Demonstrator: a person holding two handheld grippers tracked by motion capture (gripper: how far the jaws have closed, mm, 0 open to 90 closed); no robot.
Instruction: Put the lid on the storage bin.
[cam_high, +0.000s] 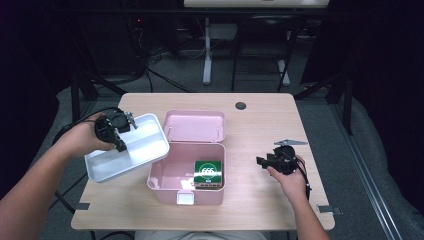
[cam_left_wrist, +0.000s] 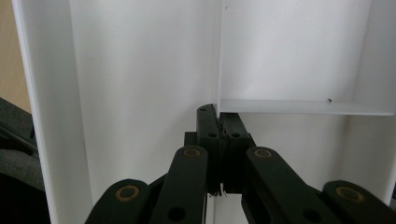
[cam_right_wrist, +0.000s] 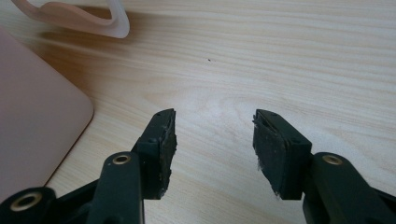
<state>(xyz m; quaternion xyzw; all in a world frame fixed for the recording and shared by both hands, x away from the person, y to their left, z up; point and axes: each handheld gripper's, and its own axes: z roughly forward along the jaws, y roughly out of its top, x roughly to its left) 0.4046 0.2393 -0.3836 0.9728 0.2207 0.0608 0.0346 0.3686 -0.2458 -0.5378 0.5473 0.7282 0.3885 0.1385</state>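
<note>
A pale wooden worktop (cam_high: 260, 120) in a dark room. The left gripper (cam_high: 121, 131) pinches the white tray's (cam_high: 145, 150) thin divider (cam_left_wrist: 218, 56), lifting it beside the pink box (cam_high: 175, 175). The tray looks light, stiff and slippery. The right gripper (cam_right_wrist: 214, 149) has its fingers spread, empty.

The white tray (cam_left_wrist: 140, 70) ran past every edge of the left gripper view. The pink box (cam_right_wrist: 32, 116) was cut off at the left in the right gripper view. Small print on the green packet (cam_high: 208, 174) was unreadable.
</note>
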